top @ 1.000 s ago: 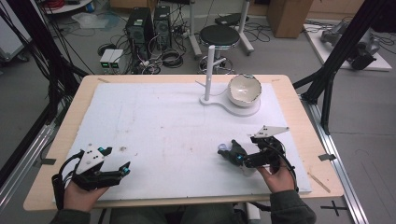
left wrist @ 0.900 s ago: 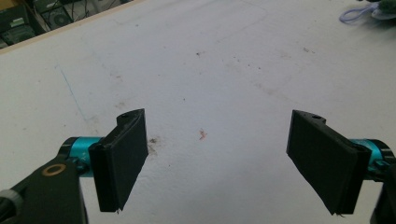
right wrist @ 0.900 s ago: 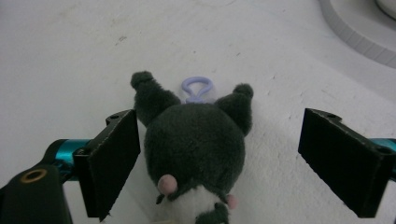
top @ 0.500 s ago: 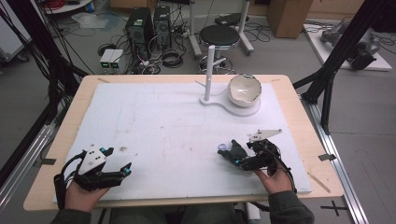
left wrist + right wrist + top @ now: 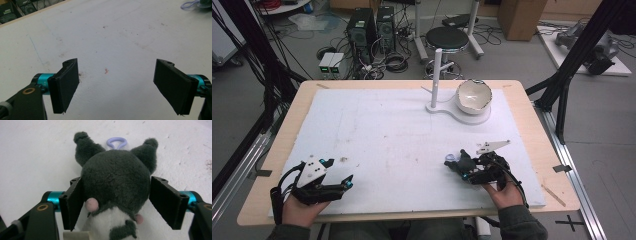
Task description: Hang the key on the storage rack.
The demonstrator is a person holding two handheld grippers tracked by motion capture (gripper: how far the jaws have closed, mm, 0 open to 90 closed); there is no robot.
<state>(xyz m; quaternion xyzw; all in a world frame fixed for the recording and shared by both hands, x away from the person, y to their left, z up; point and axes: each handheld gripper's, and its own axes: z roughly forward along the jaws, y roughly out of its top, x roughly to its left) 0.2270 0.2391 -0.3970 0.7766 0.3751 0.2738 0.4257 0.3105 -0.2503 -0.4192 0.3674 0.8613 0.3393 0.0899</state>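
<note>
In the high view, the left gripper is seen near the front left corner of the white mat, held low in the person's left hand, with its jaws apart and nothing between them. The right gripper is held near the front right part of the mat, and a small dark plush toy is seen at its tip. A white bowl is placed on a white stand at the far side of the mat, well apart from both grippers. In the left gripper view, the two black jaws are spread wide over the bare stained mat. In the right gripper view, the plush toy lies on the mat between the jaws, which have just been closing; the left jaw is touching its head and the right jaw is just beside it, and a pale purple loop is seen beyond its ears
</note>
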